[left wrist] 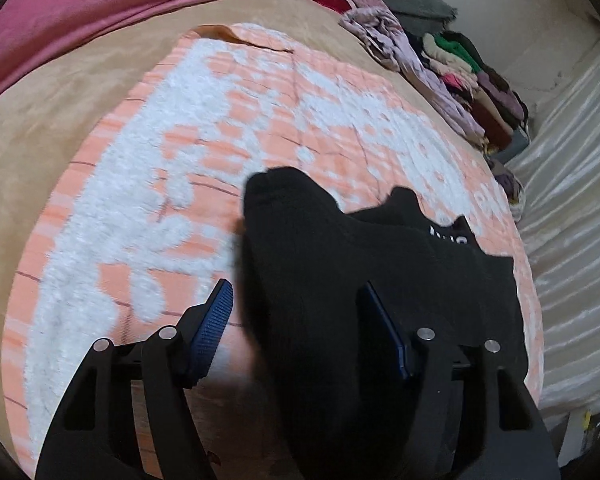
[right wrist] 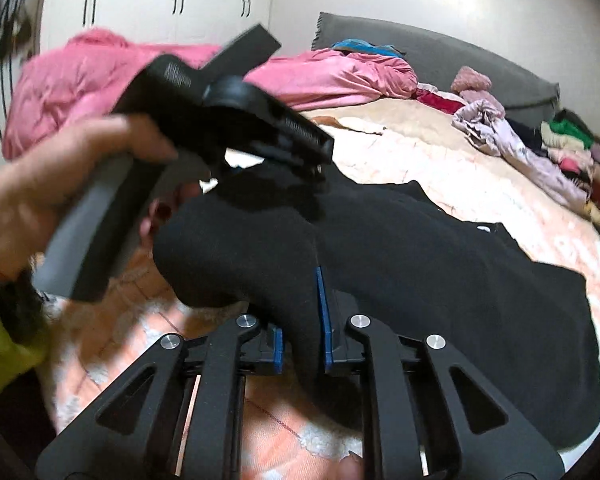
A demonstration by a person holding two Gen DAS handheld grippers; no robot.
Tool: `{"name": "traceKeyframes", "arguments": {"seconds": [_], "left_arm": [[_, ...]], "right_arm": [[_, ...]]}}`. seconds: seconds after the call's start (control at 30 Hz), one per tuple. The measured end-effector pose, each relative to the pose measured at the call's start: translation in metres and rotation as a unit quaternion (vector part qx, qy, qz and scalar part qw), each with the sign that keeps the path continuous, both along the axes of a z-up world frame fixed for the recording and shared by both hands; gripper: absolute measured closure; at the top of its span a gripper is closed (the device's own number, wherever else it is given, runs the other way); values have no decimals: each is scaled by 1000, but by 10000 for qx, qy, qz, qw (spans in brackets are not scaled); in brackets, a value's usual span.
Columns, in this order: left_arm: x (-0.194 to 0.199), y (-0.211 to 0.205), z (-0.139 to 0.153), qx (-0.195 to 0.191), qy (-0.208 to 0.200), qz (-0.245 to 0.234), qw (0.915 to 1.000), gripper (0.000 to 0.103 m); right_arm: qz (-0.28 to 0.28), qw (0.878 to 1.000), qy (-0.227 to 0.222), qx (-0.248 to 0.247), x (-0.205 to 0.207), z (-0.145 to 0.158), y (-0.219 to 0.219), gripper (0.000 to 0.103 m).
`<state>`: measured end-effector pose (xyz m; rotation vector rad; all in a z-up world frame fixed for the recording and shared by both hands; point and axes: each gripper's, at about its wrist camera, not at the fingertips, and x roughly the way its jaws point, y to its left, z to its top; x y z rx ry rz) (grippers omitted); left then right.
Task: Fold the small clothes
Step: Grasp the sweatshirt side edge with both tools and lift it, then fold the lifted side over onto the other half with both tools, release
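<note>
A fold of the black garment (right wrist: 440, 264) is pinched by the right gripper (right wrist: 302, 344); the left gripper (left wrist: 300, 320), spread wide, holds nothing above the blanket's (left wrist: 260, 112) near edge.

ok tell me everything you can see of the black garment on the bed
The black garment is a soft, matte knit with a bit of white lettering near its far edge. It lies mostly spread on the peach and white blanket, its near part lifted and bunched. The right claw is shut on a fold of it. The left claw is open, with the cloth lying between its fingers and covering the right one.
</note>
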<state>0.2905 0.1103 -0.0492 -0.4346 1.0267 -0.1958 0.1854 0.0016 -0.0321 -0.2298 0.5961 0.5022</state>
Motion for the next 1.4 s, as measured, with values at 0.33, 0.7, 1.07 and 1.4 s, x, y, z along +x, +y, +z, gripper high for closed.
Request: {"name": "traceKeyframes", "arguments": {"seconds": [0.33,0.7,1.07,1.4], "left_arm": [[-10,-24,3,-258,-3,-208,9995,65],[-30,-35,29,-285,-410,-152,9986,73],[-36,-74,64,-205,-660,-169,9975,73],[-30,-142,95,17,-749,-573,9955,73]], "right_arm": [[-111,9999,-4,125,-1,-1,-7,96],[-248,9989,-112,376,-12,10,-30,96],[-632,9951,-96,759,-15,30,-73,97],[-1029,9892,40,1041,-10,40,-128,98]]}}
